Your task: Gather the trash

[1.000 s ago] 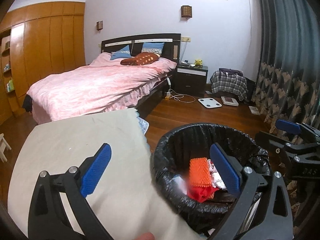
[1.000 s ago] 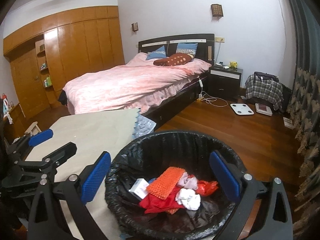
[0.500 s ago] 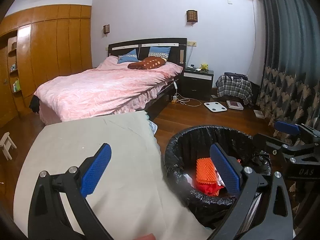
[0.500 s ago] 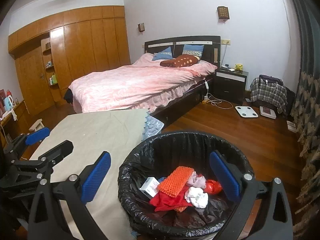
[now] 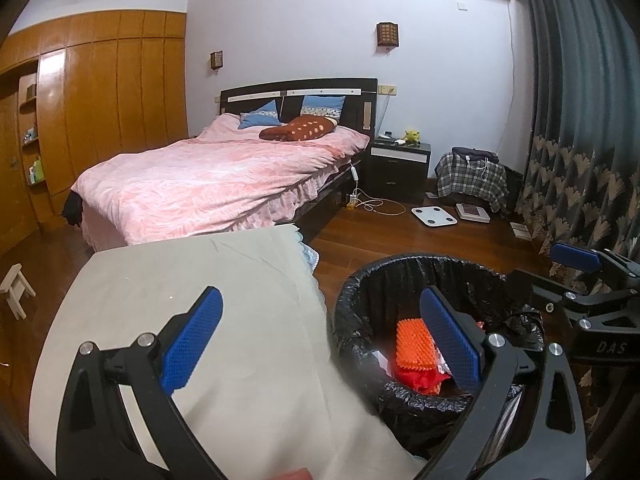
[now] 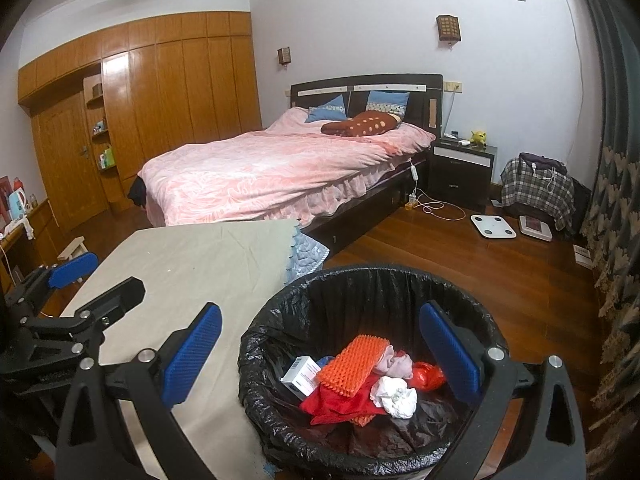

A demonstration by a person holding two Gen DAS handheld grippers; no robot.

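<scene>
Both grippers hang with jaws spread wide and nothing between them. The left gripper [image 5: 320, 336] sits over the edge where the cloth-covered counter [image 5: 180, 280] meets the black-lined bin [image 6: 360, 284]; the right gripper [image 6: 320, 352] is above the bin. The trash lies inside: an orange bumpy pad [image 6: 354, 364], red cloth [image 6: 340, 404], a small white box [image 6: 302, 374] and crumpled white paper [image 6: 394, 396].

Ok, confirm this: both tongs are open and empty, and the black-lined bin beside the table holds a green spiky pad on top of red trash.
One thing is wrong: the spiky pad is orange, not green, as the right wrist view shows. The rest stands: left tongs and right tongs are open and empty, and the bin sits beside the table.
</scene>
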